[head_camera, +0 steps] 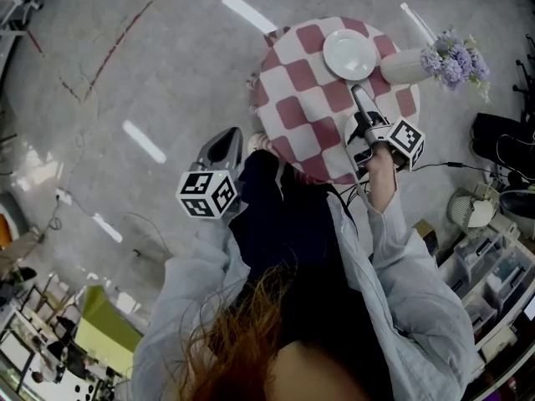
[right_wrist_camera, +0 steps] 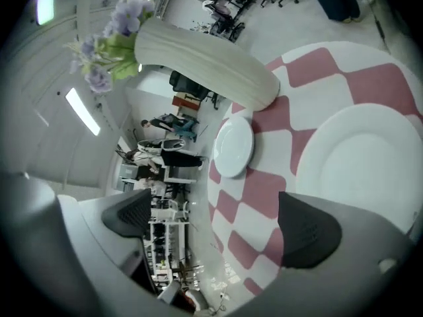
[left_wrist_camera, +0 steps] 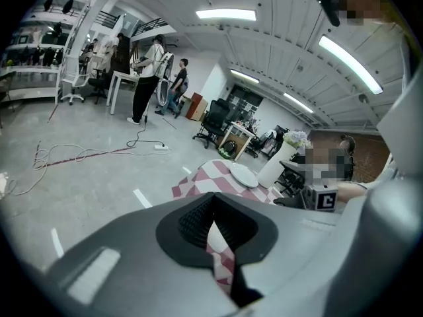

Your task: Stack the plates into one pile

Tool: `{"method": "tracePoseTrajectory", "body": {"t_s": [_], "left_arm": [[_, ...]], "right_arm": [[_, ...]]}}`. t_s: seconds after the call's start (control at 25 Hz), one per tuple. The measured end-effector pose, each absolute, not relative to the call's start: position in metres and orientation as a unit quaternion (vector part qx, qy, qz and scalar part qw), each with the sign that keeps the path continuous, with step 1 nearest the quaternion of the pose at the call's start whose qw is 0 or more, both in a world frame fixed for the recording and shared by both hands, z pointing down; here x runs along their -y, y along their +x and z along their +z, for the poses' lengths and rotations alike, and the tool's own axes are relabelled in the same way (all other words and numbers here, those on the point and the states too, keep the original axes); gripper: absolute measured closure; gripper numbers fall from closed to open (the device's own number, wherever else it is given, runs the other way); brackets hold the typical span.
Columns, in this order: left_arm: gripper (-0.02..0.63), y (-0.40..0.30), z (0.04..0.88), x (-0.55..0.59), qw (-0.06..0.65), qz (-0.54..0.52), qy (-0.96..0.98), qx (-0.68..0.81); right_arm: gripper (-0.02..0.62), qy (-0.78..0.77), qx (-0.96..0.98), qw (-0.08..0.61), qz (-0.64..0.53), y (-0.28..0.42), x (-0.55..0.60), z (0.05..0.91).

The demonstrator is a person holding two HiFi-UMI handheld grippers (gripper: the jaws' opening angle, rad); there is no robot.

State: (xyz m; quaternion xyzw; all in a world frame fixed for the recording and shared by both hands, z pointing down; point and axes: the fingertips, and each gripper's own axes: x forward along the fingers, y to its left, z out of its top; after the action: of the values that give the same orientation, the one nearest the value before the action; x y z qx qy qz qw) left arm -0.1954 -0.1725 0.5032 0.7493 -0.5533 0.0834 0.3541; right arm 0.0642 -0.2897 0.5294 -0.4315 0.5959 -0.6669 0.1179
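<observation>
The left gripper (left_wrist_camera: pixel 213 222) hangs off the edge of the round tabletop (right_wrist_camera: pixel 264 190), over the grey floor (head_camera: pixel 150 73). Its jaws are pressed almost together, with only a thin slit between the pads, and they pinch nothing. Through that slit a strip of the red-and-white checked cloth (head_camera: pixel 305 98) shows.

The right gripper (right_wrist_camera: pixel 218 233) reaches in over the tabletop from the person's side. Its jaws are spread wide and nothing sits between them, only bare cloth below.

Just beyond the right-hand pad in the right gripper view lies the near plate (right_wrist_camera: pixel 360 170), white and flat on the cloth. In the head view the gripper hides it.

Farther along is the far plate (right_wrist_camera: pixel 234 145), also white and flat. It lies apart from the near one, so the two are not stacked. It sits just beside the foot of a pale ribbed vase (right_wrist_camera: pixel 205 61) holding purple flowers (right_wrist_camera: pixel 109 38), at the far edge of the tabletop.
</observation>
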Motion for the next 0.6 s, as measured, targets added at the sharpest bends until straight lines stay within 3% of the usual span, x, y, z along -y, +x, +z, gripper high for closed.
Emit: {"method": "tracePoseTrajectory", "body": {"t_s": [0.28, 0.48, 0.6], "left_arm": [[0.592, -0.183, 0.498, 0.181, 0.346, 0.093, 0.767, 0.533], [0.592, -0.173, 0.501, 0.181, 0.347, 0.103, 0.773, 0.52], [0.592, -0.166, 0.505, 0.186, 0.348, 0.108, 0.778, 0.512]], "right_arm": [[0.022, -0.284, -0.622, 0.202, -0.701, 0.056, 0.196, 0.5], [0.088, -0.301, -0.588, 0.233, -0.714, 0.081, 0.158, 0.522], [0.097, -0.323, -0.57, 0.229, -0.72, 0.097, 0.147, 0.541]]}}
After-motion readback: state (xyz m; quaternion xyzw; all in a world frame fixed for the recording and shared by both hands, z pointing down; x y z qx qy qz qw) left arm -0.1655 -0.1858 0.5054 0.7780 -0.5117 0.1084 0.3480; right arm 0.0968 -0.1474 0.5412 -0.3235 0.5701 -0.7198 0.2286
